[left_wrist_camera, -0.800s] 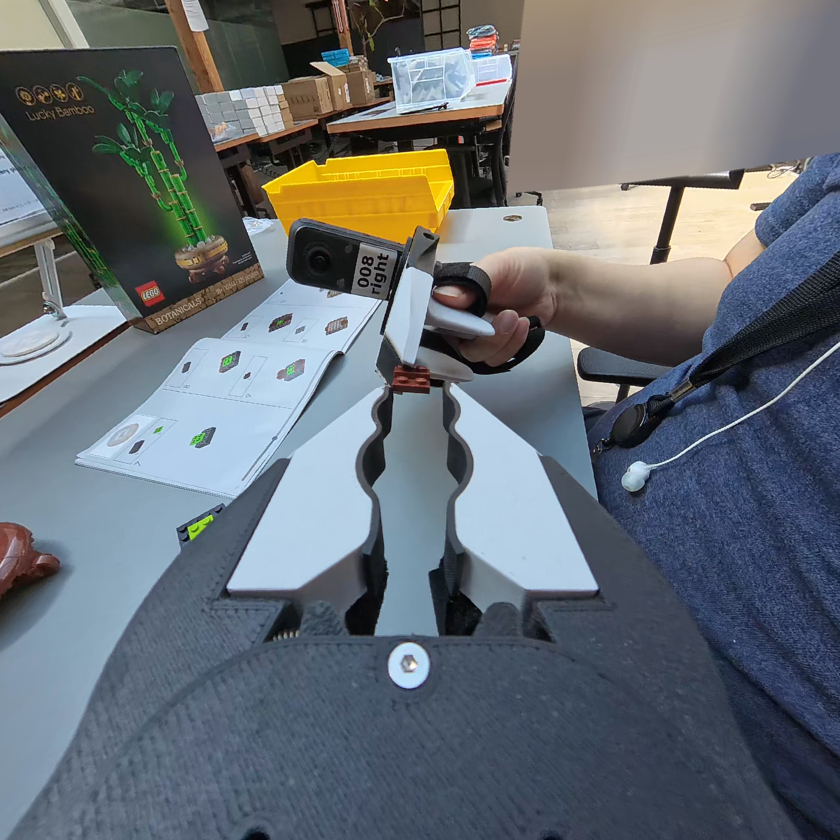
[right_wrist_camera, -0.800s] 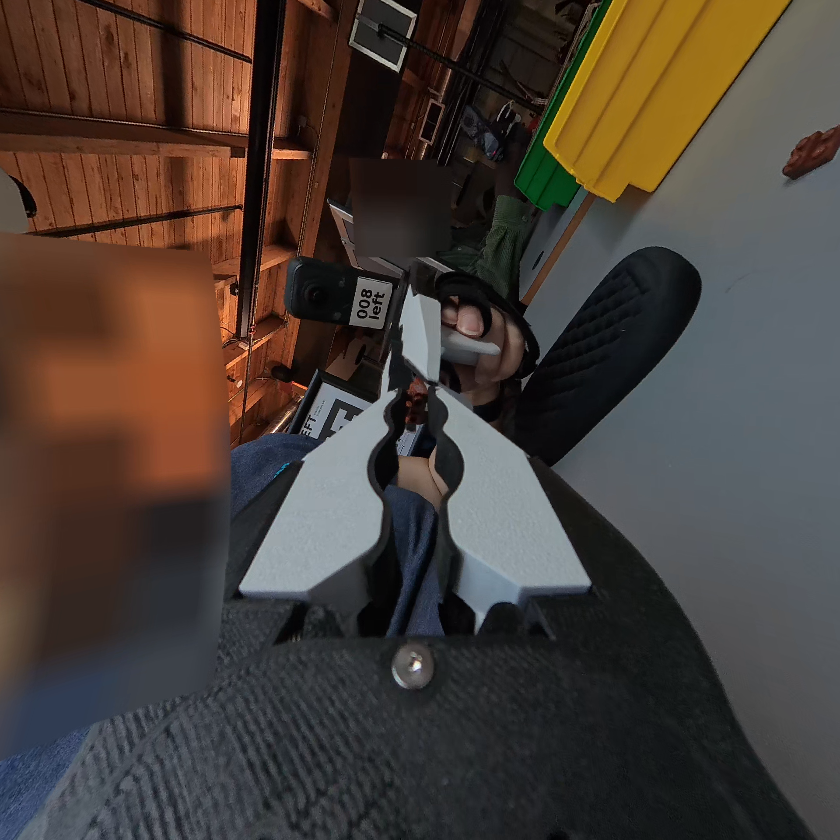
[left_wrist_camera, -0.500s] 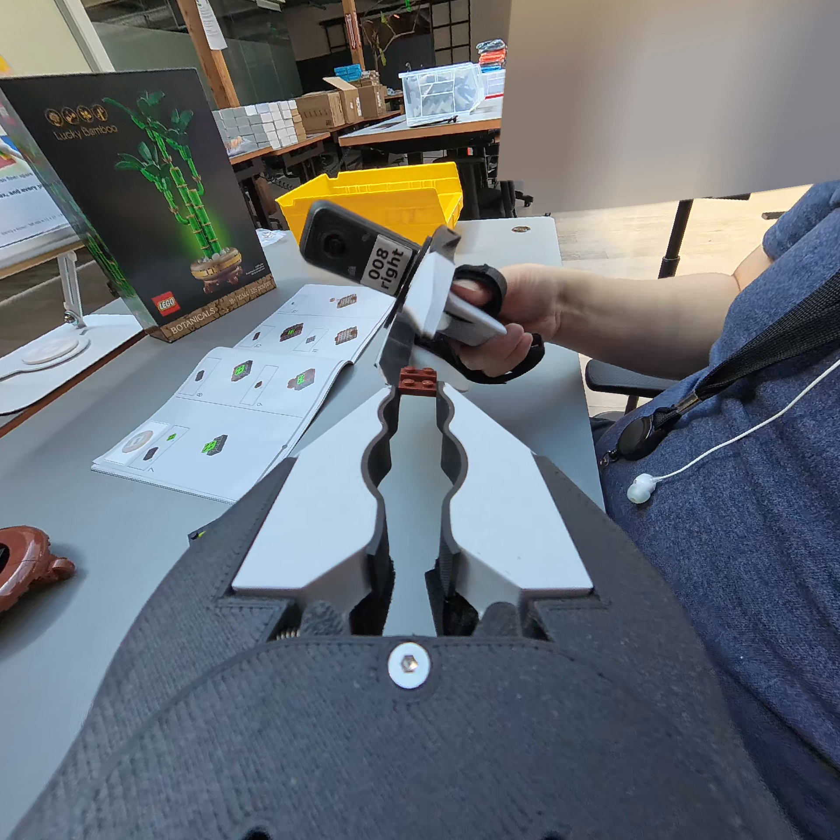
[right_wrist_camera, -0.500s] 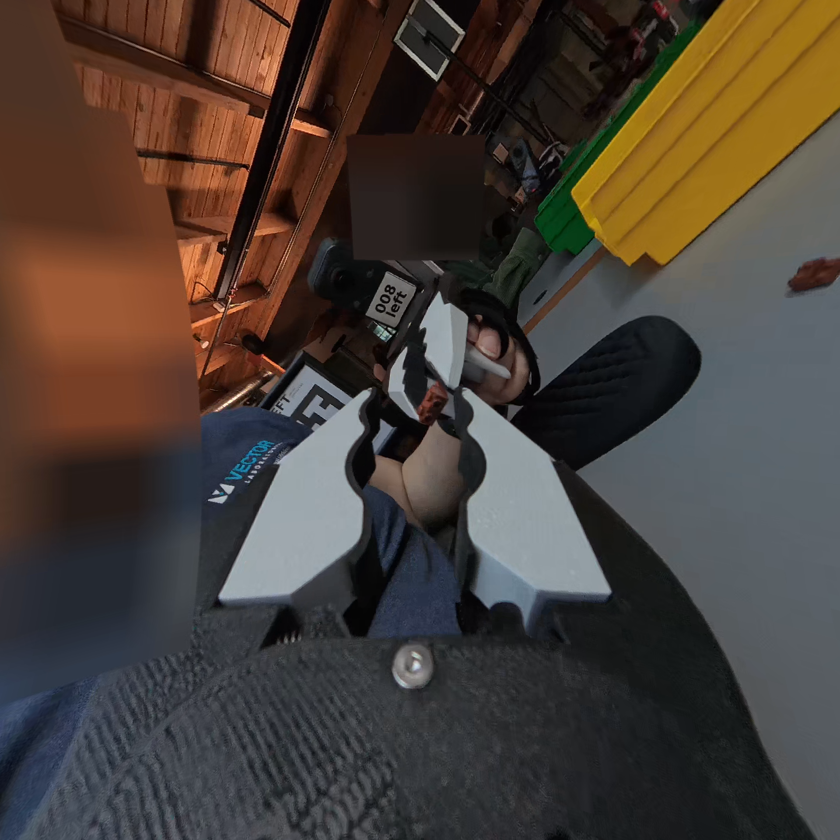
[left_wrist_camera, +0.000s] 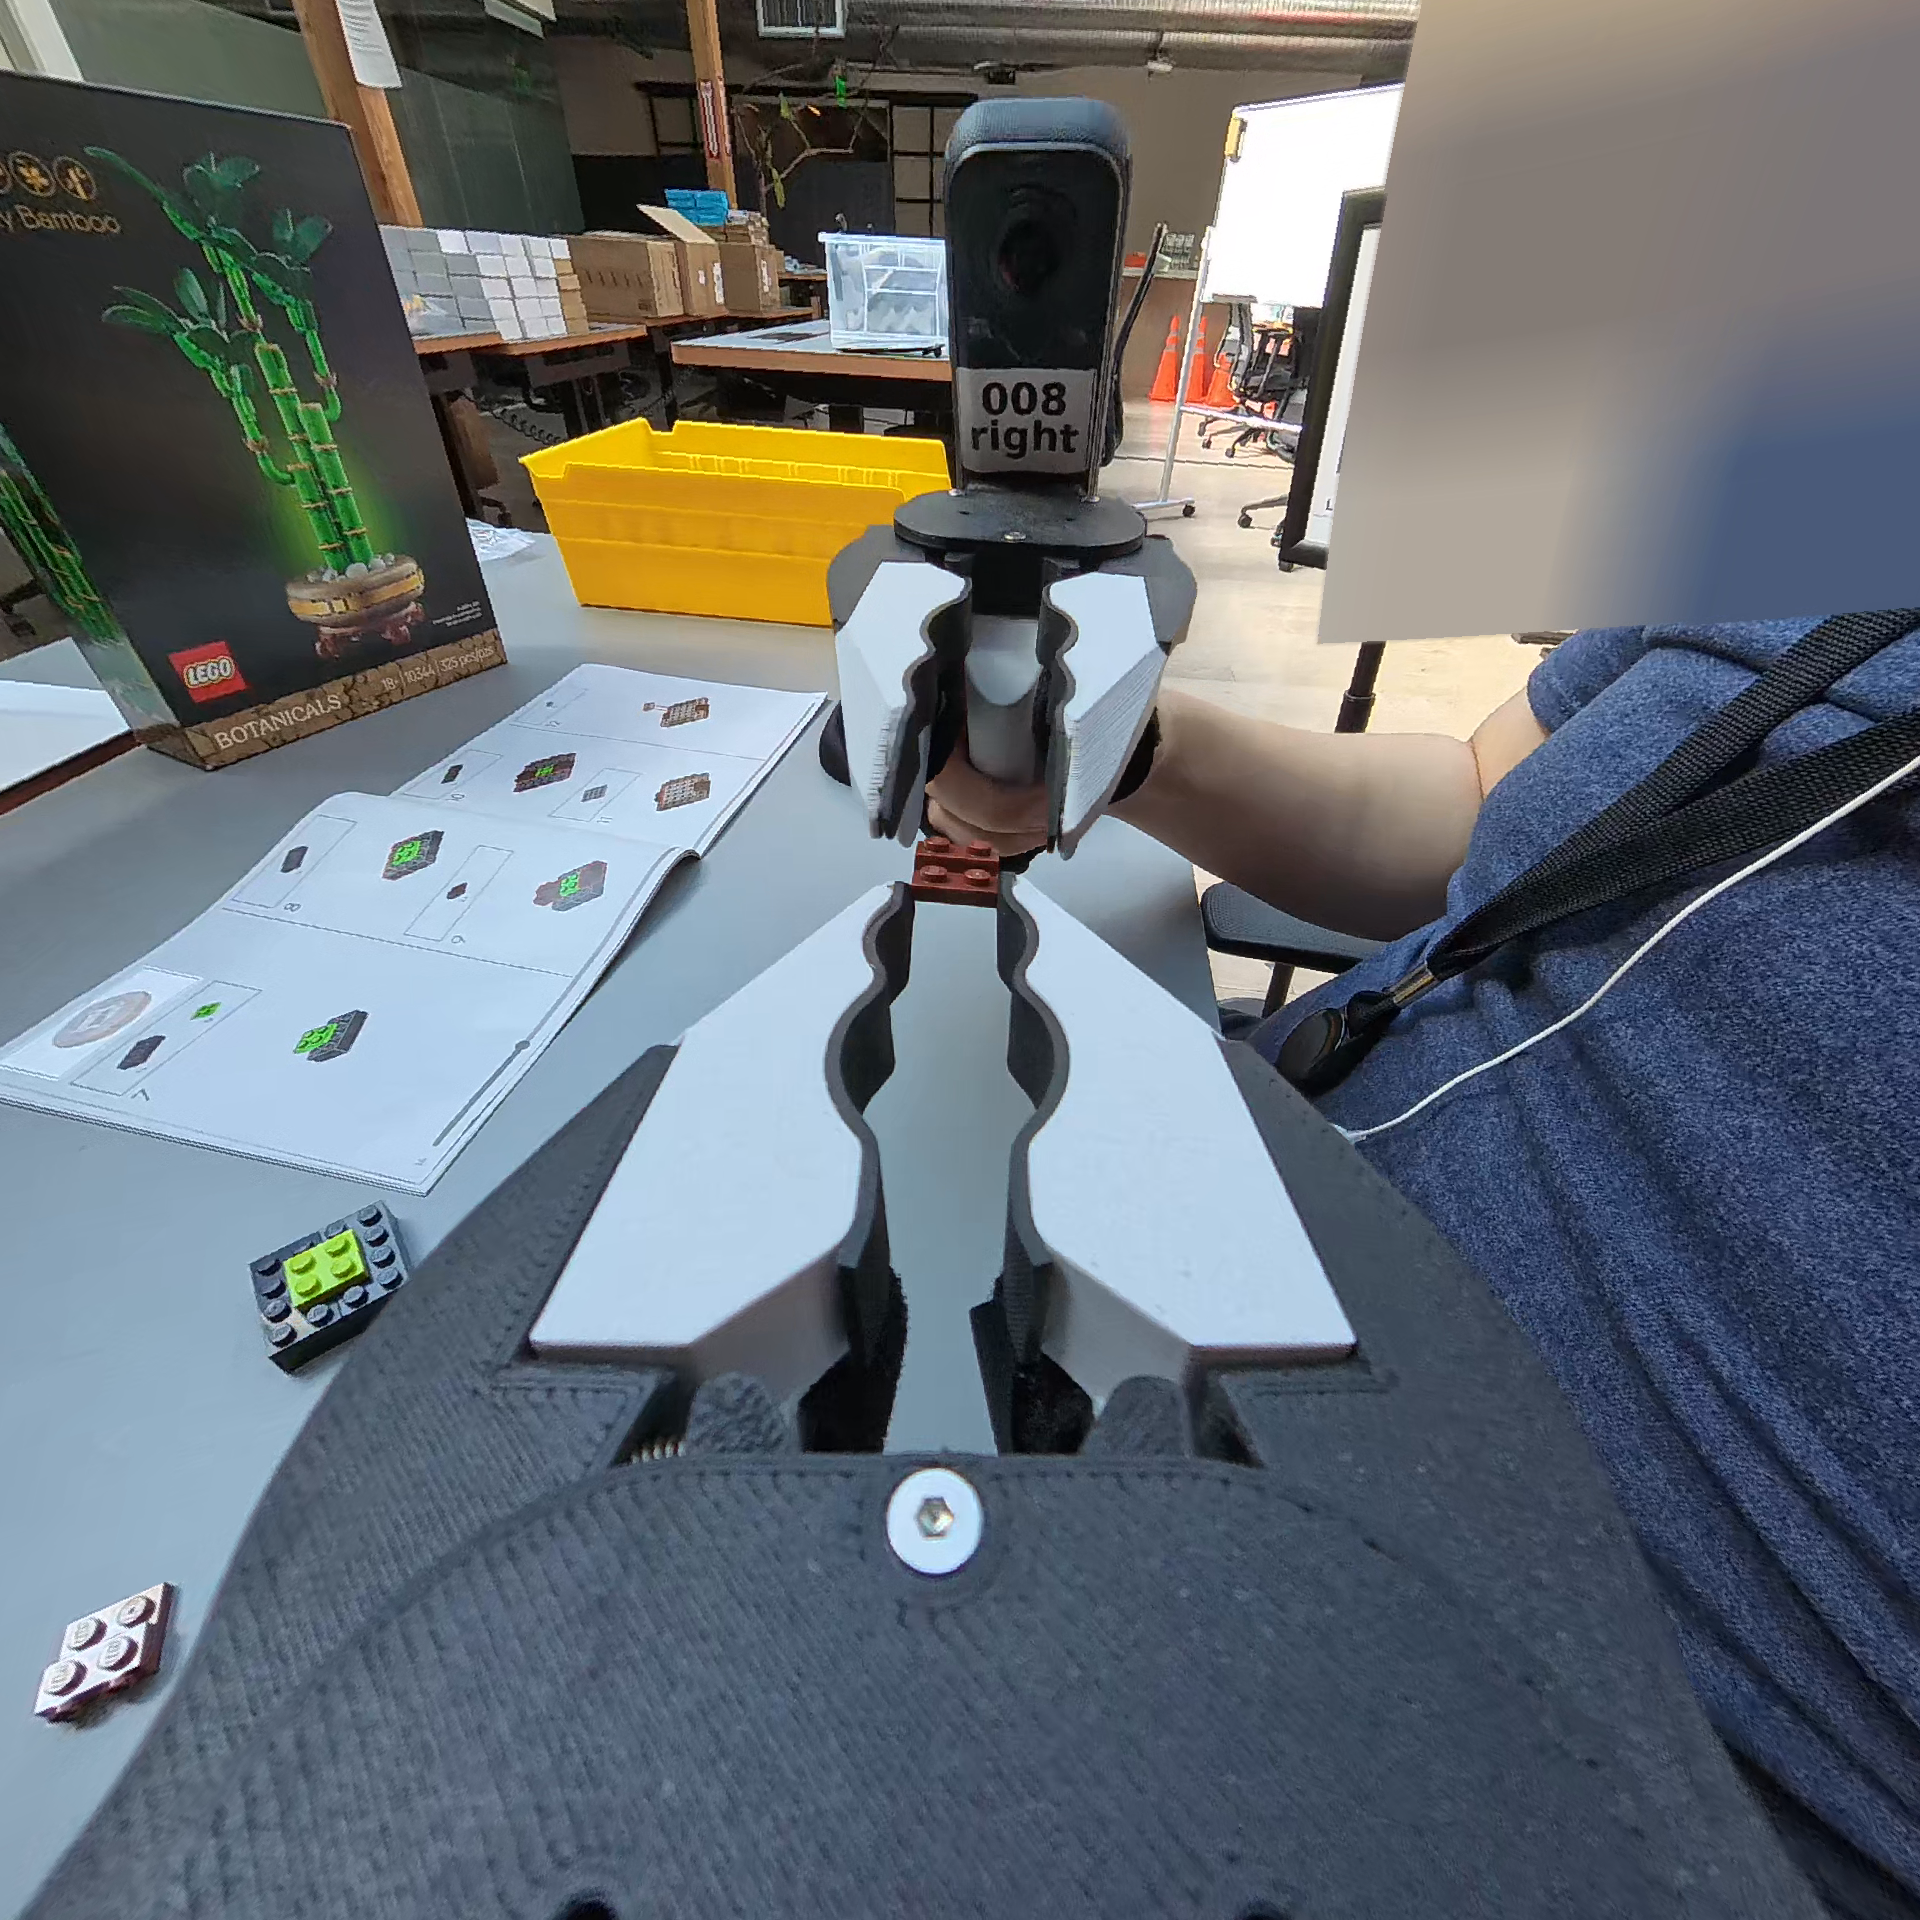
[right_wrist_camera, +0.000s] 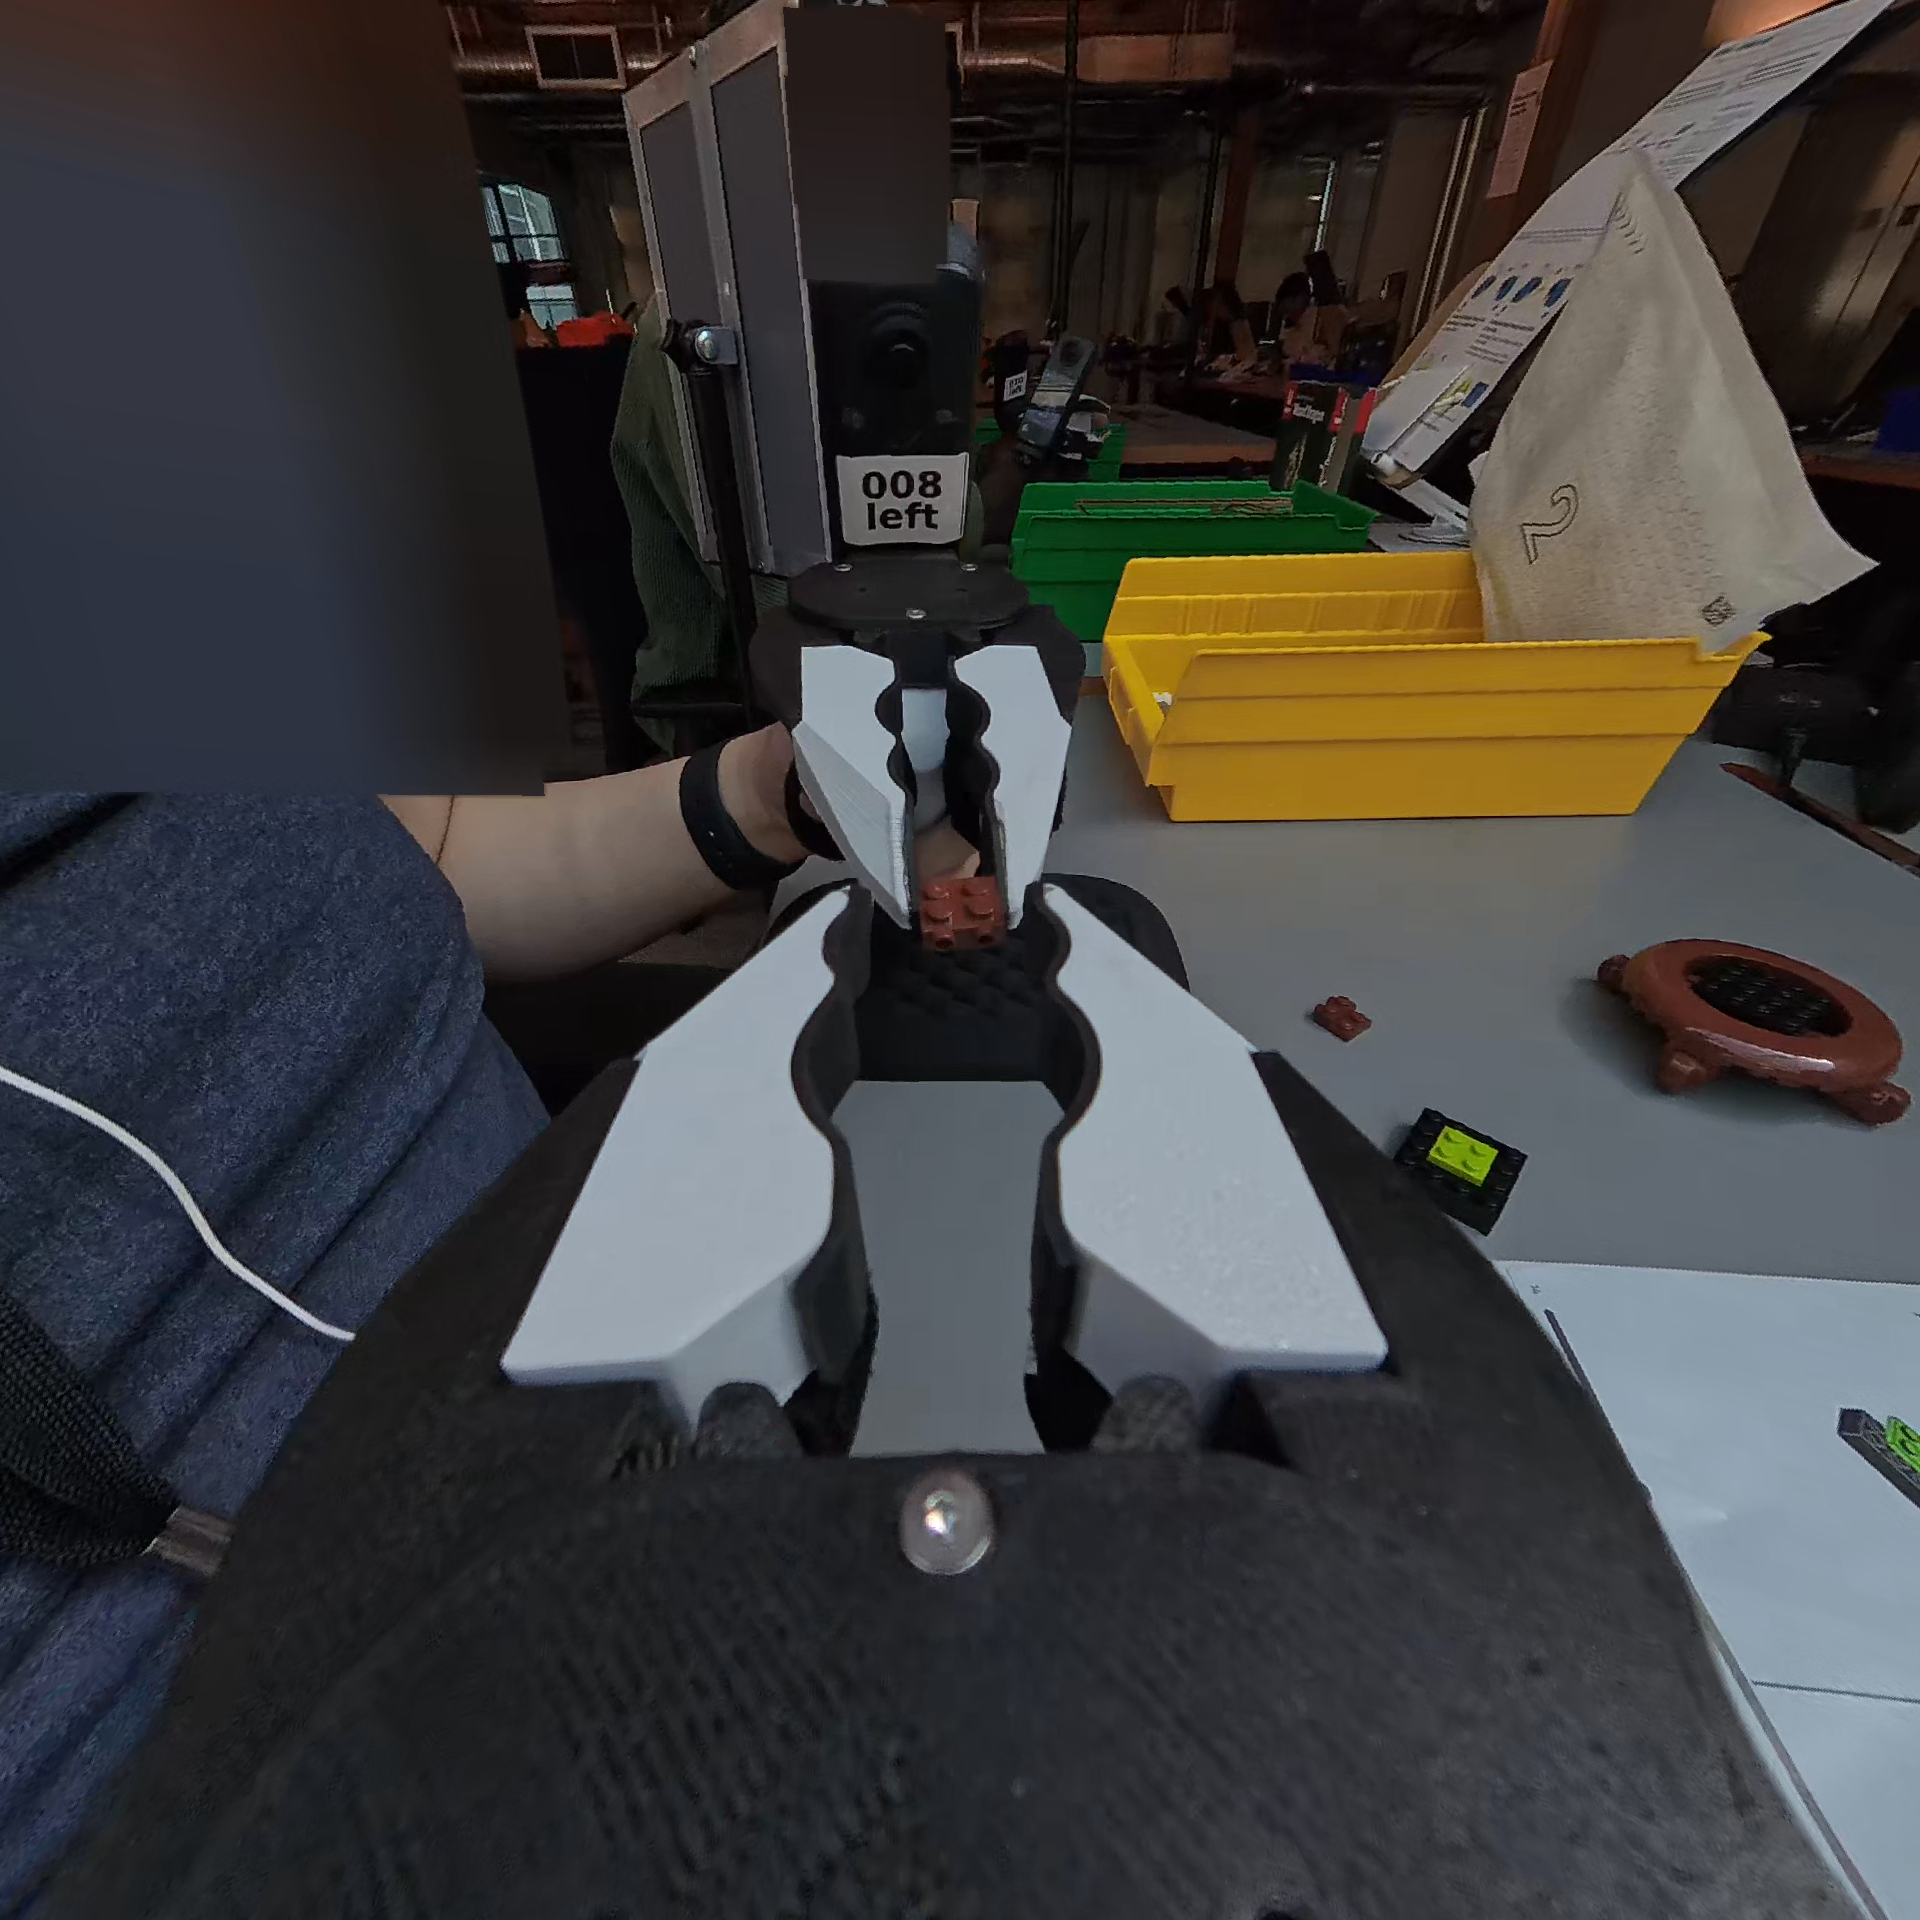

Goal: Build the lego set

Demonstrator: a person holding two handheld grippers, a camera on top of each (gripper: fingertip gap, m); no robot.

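My left gripper [left_wrist_camera: 954, 896] is shut on a small reddish-brown brick [left_wrist_camera: 956, 871] and holds it in the air above the grey table [left_wrist_camera: 156, 1455]. My right gripper [right_wrist_camera: 948, 904] faces it head-on with its jaws open. In the right wrist view the brick [right_wrist_camera: 961, 920] sits at the left gripper's tips, between my right fingertips, with a gap on each side. In the left wrist view the right gripper [left_wrist_camera: 982, 836] hangs just beyond the brick. A black plate with a lime brick [left_wrist_camera: 327, 1283] lies on the table; it also shows in the right wrist view [right_wrist_camera: 1460, 1169].
An open instruction booklet [left_wrist_camera: 416, 914] lies by the set's box [left_wrist_camera: 208, 416]. A yellow bin [left_wrist_camera: 727, 530] stands behind. A brown round base [right_wrist_camera: 1756, 1023], a small brown piece [right_wrist_camera: 1340, 1016] and a small studded plate [left_wrist_camera: 104, 1662] lie on the table. The person's torso is close on one side. Only a small space, under 4 cm, lies between the two pairs of fingers.
Both grippers have turned upright to face each other. The right gripper's jaws have opened wider. The left gripper has kept the brown brick.
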